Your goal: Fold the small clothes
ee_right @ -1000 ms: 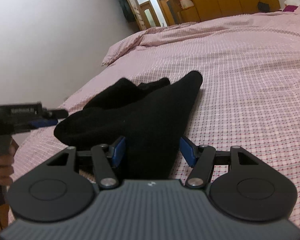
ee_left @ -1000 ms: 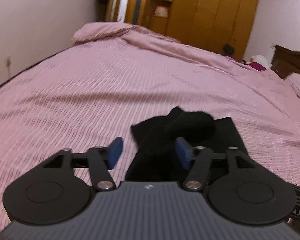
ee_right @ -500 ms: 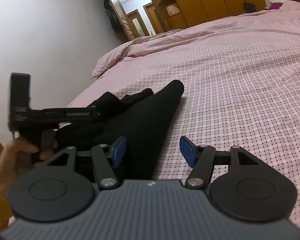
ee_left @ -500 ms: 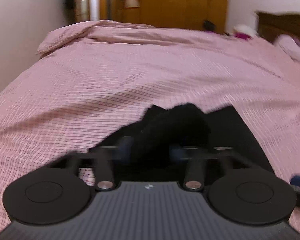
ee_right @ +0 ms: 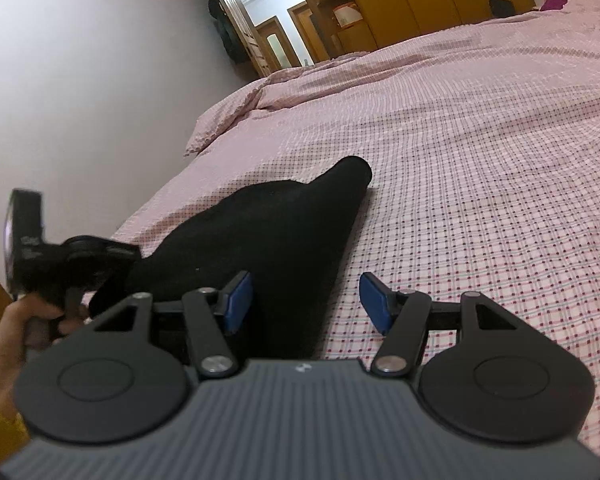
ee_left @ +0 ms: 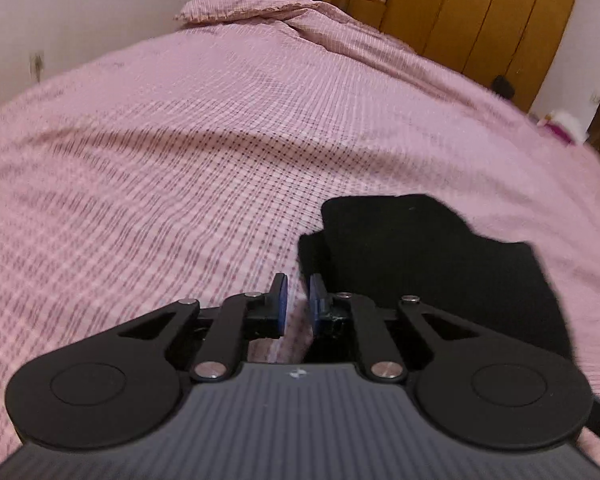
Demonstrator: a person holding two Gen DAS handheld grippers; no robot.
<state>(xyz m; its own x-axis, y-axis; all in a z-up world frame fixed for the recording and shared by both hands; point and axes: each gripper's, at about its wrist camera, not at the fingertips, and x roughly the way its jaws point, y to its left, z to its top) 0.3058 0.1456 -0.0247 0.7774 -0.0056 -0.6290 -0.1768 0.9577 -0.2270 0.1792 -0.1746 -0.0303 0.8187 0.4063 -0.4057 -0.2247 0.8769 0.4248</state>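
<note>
Blue-padded jaws of the left gripper (ee_left: 296,300) are being kept nearly clenched on nothing, just beside the near left corner of the flat black knit garment (ee_left: 428,264). Jaws of the right gripper (ee_right: 305,300) are being held released, straddling its right edge. The garment is lying on the pink checked bedspread (ee_left: 180,152). Being soft, light and limp, it is best pinched at a corner or folded edge.

The black garment (ee_left: 428,256) is soft matt cloth with a fine knit. The bed cover (ee_left: 180,152) is thin woven pink cloth with small checks. Both grippers, left gripper (ee_left: 296,304) and right gripper (ee_right: 306,304), are matt black plastic with blue rubbery-looking pads and shiny metal pins. The far wardrobe (ee_left: 472,12) is smooth glossy wood.
</note>
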